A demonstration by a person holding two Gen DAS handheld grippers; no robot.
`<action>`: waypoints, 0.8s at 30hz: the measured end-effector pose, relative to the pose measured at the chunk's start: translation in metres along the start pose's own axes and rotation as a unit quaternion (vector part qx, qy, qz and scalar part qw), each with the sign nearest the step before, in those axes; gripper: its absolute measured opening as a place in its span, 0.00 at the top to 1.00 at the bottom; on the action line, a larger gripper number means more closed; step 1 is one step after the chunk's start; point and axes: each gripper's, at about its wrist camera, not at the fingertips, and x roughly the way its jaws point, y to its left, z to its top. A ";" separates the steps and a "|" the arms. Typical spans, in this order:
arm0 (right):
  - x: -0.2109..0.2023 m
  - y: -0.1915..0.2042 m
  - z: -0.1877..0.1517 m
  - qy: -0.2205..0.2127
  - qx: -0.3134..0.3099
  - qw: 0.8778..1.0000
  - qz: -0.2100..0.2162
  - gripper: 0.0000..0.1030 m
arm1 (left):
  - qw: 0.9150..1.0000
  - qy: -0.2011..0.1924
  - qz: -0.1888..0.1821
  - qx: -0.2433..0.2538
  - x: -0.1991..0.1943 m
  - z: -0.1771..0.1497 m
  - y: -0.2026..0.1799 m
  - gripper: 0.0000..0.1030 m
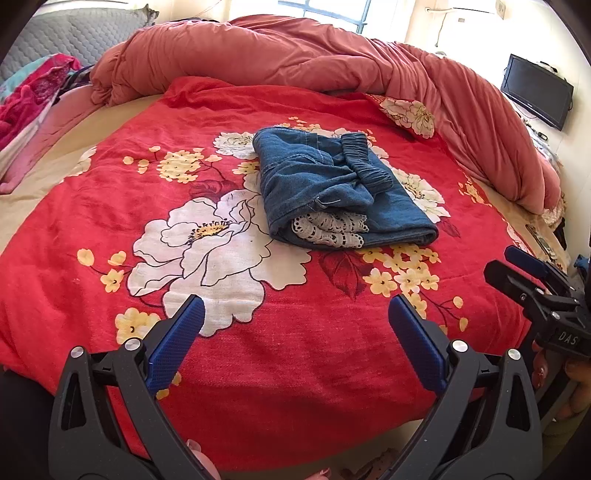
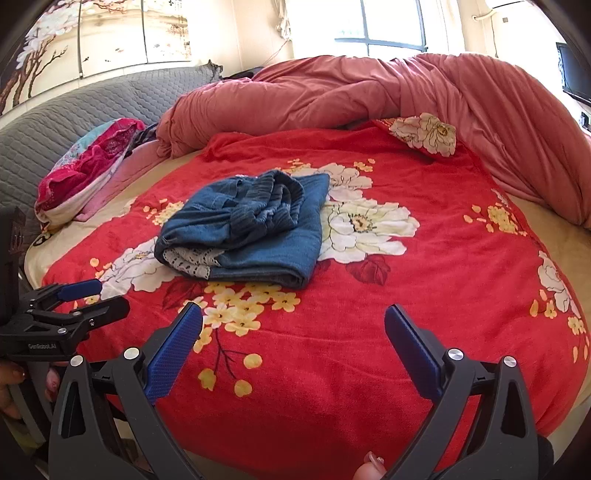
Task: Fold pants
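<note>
Both grippers, left gripper (image 1: 295, 332) and right gripper (image 2: 293, 339), hang near the bed's front edge, jaws spread, holding nothing. Denim pants (image 1: 332, 188) sit as a compact bundle mid red floral blanket (image 1: 110, 206), well apart from both. Fold looks done; grippers likely backed off to clear it.

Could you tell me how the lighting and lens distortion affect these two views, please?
Left wrist view: the window is blown out white, the bed edge bows from fisheye, and the folded pants are sharp and evenly lit. Right wrist view: the window glares likewise, the corners vignette black, and the pants stay clear.
</note>
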 end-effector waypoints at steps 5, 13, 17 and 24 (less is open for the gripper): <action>0.007 -0.001 -0.003 0.009 -0.003 1.000 -0.003 0.04 | 1.000 0.006 0.001 0.001 0.004 -0.002 -0.001 0.09; 0.013 -0.004 -0.006 0.015 0.001 1.000 0.000 0.04 | 1.000 0.012 -0.001 0.006 0.008 -0.005 -0.004 0.09; 0.013 -0.005 -0.006 0.015 0.002 1.000 0.000 0.04 | 1.000 0.014 -0.004 0.005 0.009 -0.005 -0.005 0.09; 0.014 -0.005 -0.006 0.016 0.002 1.000 0.000 0.04 | 1.000 0.014 -0.001 0.003 0.010 -0.005 -0.005 0.09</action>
